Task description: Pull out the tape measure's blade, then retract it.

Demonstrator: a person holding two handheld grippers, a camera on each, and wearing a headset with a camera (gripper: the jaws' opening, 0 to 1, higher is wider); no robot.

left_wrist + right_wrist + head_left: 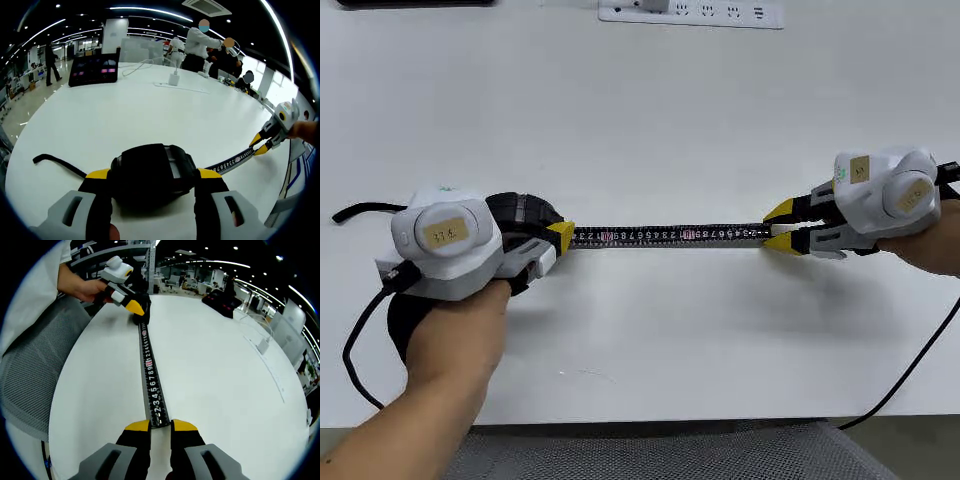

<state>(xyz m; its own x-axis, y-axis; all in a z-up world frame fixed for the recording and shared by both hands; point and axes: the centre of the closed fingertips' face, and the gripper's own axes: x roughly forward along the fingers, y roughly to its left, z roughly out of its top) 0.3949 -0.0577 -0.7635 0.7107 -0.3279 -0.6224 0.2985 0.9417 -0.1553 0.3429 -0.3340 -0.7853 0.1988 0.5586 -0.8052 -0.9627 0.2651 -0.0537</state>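
1. Head view: left claw clamps the black tape measure case from both sides, on the white desk.
2. Its blade is out, straight across the desk (numbers up), ending in the right claw.
3. Right gripper view: right claw pinched narrow on the blade's end.

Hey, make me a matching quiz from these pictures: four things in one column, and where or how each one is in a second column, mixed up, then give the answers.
Column one:
1. tape measure case
2. blade
3. power strip
4. right hand-held gripper

Column two:
A. lies at the far side of the table
B. shut on the blade's end
C. held between the jaws of the left hand-held gripper
D. pulled out, numbers showing

Pairs: 1-C, 2-D, 3-A, 4-B
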